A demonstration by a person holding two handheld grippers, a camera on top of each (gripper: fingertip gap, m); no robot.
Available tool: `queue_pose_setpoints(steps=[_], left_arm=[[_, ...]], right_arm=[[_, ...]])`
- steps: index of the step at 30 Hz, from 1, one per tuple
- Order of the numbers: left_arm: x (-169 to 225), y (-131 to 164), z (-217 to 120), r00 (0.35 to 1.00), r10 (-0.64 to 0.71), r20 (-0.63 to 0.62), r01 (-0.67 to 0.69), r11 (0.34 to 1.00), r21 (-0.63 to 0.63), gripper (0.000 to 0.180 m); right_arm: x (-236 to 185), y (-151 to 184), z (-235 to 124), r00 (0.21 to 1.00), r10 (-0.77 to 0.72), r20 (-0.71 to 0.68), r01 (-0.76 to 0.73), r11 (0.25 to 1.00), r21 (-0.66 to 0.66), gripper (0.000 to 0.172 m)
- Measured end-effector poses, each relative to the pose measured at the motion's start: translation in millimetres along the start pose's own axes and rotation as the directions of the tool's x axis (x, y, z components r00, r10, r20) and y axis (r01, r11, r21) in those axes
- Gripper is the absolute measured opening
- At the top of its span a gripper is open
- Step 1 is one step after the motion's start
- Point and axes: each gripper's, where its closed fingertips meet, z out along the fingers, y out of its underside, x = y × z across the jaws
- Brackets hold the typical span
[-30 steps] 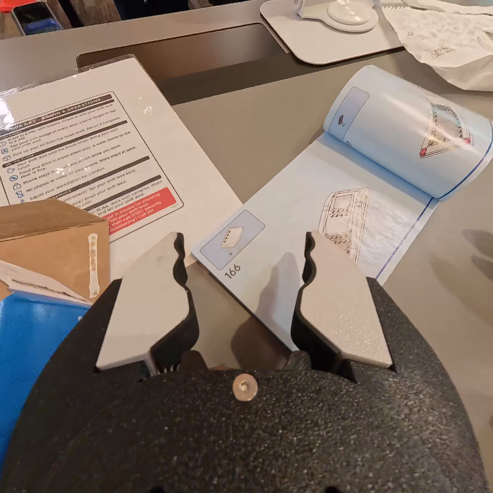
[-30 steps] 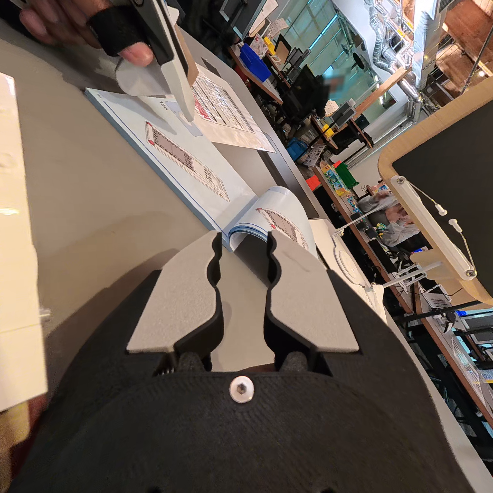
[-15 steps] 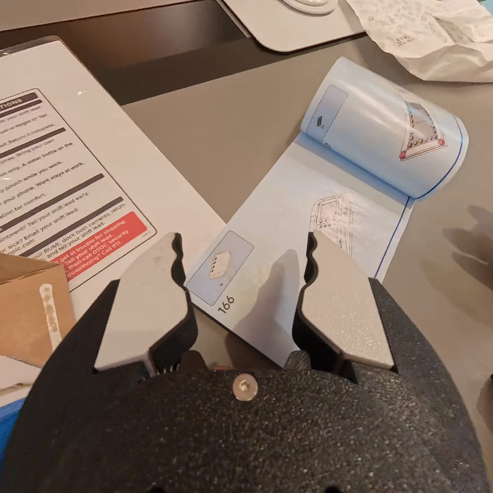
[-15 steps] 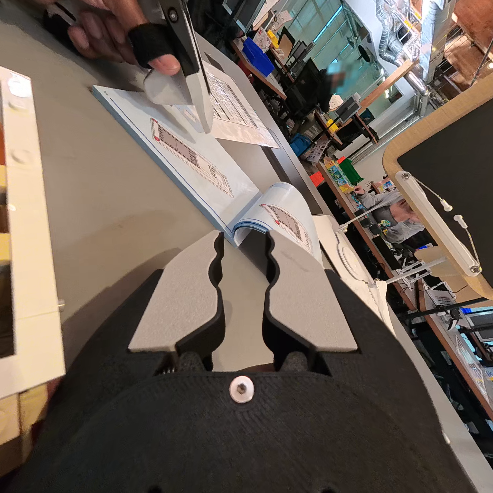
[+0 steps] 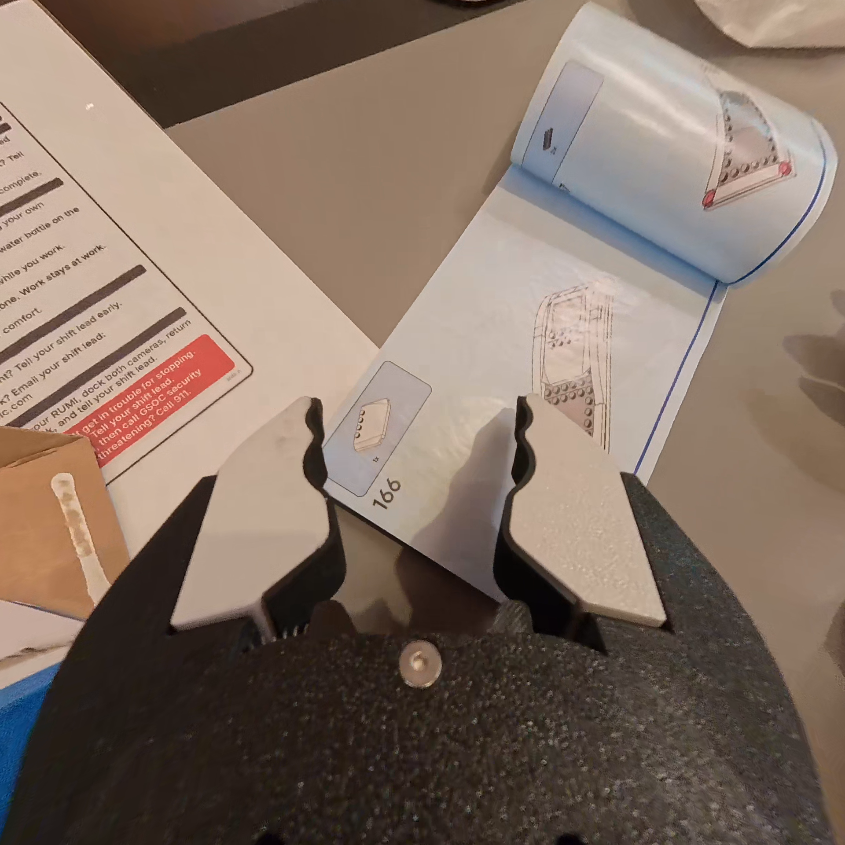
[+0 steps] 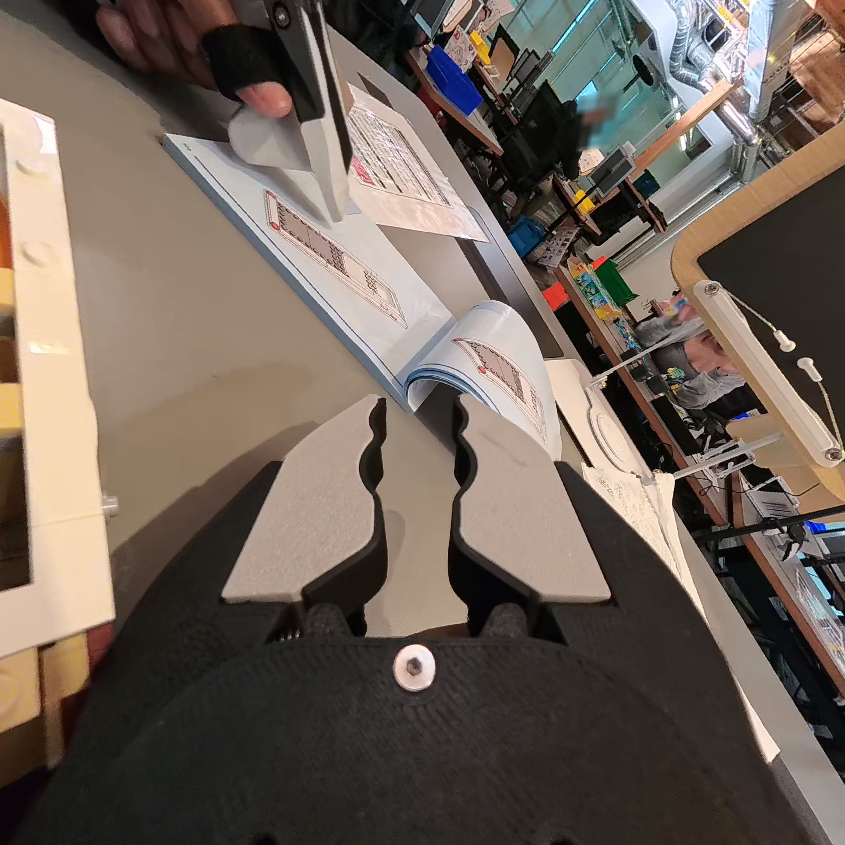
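An open light-blue instruction booklet lies flat on the grey table. Its far pages curl up in an arch. My left gripper is open wide and empty, fingertips low over the booklet's near corner. In the right wrist view the left gripper points down at the flat page; I cannot tell if it touches. My right gripper is open with a narrow gap and holds nothing. It sits just short of the curled pages.
A laminated printed sheet lies left of the booklet, with a brown cardboard box and a blue item nearer. A white brick-built frame stands at the left. A white pad and crumpled paper lie beyond.
My left gripper has moved forward and lower over the booklet's near corner, and its jaws have narrowed a little. My right gripper has crept towards the curled pages, its gap slightly smaller.
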Motion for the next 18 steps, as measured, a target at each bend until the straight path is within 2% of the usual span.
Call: queue_pose_setpoints(steps=[9,14,18], left_arm=[[-0.4,7.8,0.3,0.997,0.044,0.058,-0.042,0.998,-0.038,0.080],[7.8,13.1,-2.4,0.999,0.034,0.030,-0.033,0.998,-0.056,0.080],[28.0,18.9,-5.5,0.996,0.082,-0.030,-0.085,0.993,-0.081,0.077]], right_arm=[[-2.1,0.1,0.4,1.000,-0.004,0.008,0.004,1.000,-0.002,0.027],[-2.7,0.2,0.5,1.000,-0.004,0.011,0.004,1.000,-0.002,0.027],[-3.3,0.0,0.2,1.000,-0.004,0.014,0.004,1.000,0.001,0.027]])
